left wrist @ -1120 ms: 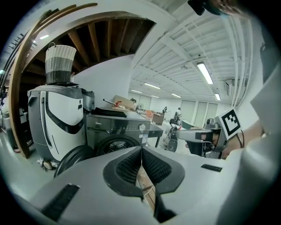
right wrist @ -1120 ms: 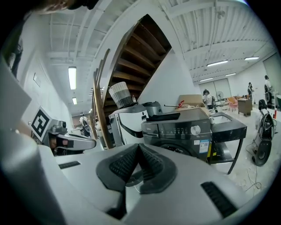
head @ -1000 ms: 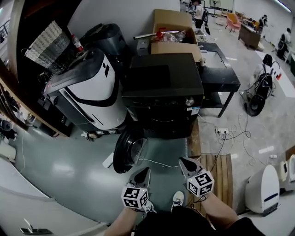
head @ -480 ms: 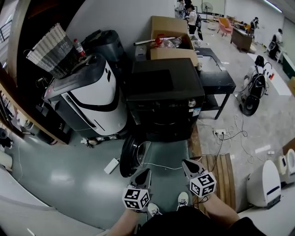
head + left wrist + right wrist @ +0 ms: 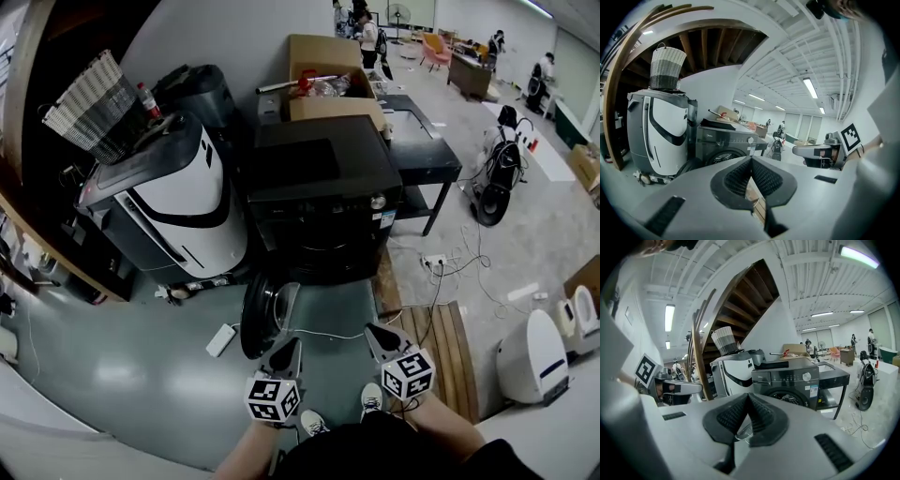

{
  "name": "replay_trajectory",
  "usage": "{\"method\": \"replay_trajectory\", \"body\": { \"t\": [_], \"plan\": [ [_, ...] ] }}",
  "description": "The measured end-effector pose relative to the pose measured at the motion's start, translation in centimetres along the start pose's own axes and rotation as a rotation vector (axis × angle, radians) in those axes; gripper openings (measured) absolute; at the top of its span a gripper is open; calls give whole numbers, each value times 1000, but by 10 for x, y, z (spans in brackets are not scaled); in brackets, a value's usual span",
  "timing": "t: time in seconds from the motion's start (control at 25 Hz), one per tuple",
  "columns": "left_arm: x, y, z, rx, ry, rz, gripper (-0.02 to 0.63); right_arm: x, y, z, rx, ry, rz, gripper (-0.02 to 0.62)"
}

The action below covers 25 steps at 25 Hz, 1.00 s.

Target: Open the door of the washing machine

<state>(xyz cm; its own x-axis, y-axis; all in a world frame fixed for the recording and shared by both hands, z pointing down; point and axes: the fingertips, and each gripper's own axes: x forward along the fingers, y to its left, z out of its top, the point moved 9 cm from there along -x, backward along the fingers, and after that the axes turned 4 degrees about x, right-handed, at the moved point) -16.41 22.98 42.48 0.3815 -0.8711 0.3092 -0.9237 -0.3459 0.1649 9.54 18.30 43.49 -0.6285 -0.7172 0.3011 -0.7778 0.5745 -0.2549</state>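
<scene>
Black washing machine (image 5: 323,202) with its round door (image 5: 255,317) swung open at seven o'clock, so the task looks done; left gripper (image 5: 290,347) and right gripper (image 5: 374,332) hover nearby, fingers pressed together, empty.

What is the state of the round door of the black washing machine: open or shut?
Open. In the head view the round door stands swung out from the black washing machine.
</scene>
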Motion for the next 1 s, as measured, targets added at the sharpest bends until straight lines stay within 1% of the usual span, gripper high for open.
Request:
{"method": "replay_trajectory", "body": {
  "t": [0.24,0.48,1.0],
  "plan": [
    [-6,0,-2,6,2,-12,18,-2,9,-2,2,0,-3,17],
    [-11,1,0,14,1,-8,18,0,16,-1,-3,3,11,17],
    [-12,1,-3,14,14,-2,18,3,16,-3,-11,13,30,17]
  ]
}}
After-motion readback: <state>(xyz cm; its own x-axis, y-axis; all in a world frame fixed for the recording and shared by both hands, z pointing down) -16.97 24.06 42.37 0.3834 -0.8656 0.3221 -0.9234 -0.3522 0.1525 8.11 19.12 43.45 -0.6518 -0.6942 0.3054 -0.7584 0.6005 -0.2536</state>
